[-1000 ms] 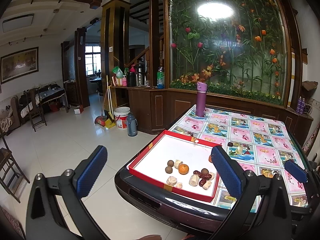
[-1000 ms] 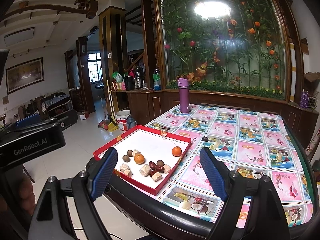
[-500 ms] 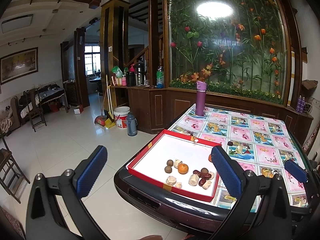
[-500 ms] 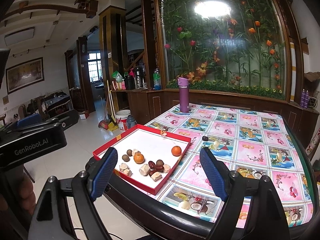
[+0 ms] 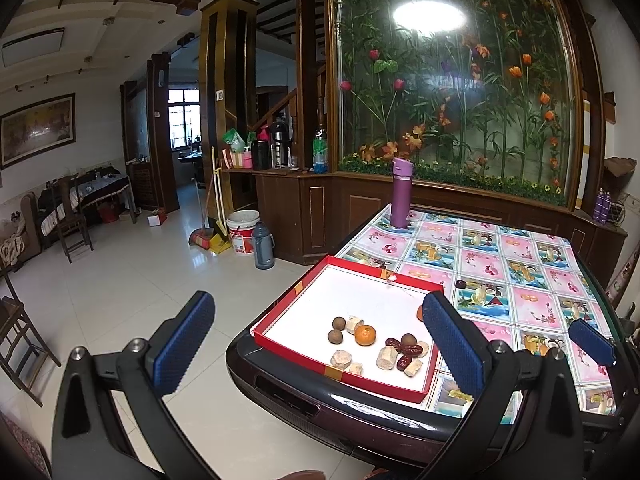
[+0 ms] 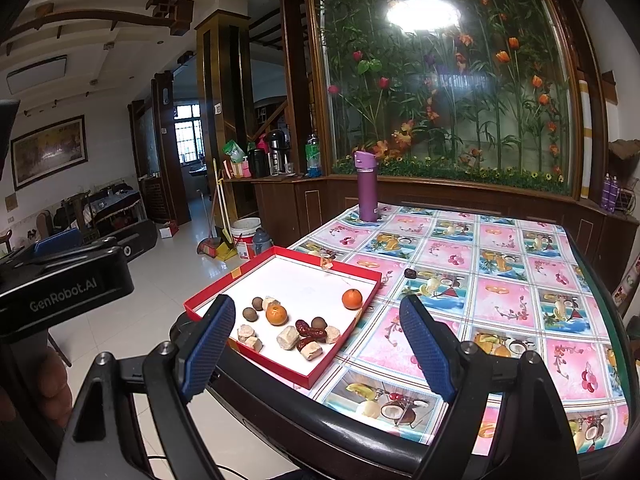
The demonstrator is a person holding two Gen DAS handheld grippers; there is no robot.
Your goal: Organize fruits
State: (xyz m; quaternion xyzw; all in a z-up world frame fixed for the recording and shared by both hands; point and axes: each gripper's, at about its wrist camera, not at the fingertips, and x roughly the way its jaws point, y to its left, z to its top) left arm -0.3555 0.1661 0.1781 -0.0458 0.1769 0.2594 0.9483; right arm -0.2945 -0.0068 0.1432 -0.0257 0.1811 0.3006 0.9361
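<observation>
Table: red tray, purple flask.

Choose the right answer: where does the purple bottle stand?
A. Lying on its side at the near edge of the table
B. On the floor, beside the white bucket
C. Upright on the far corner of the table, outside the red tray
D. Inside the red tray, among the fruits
C: the purple bottle stands upright on the far corner of the table, well beyond the red tray that holds the fruits.

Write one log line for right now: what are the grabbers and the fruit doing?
left gripper: jaws open, empty | right gripper: jaws open, empty | fruits: in red tray | one dark fruit: loose on table
</observation>
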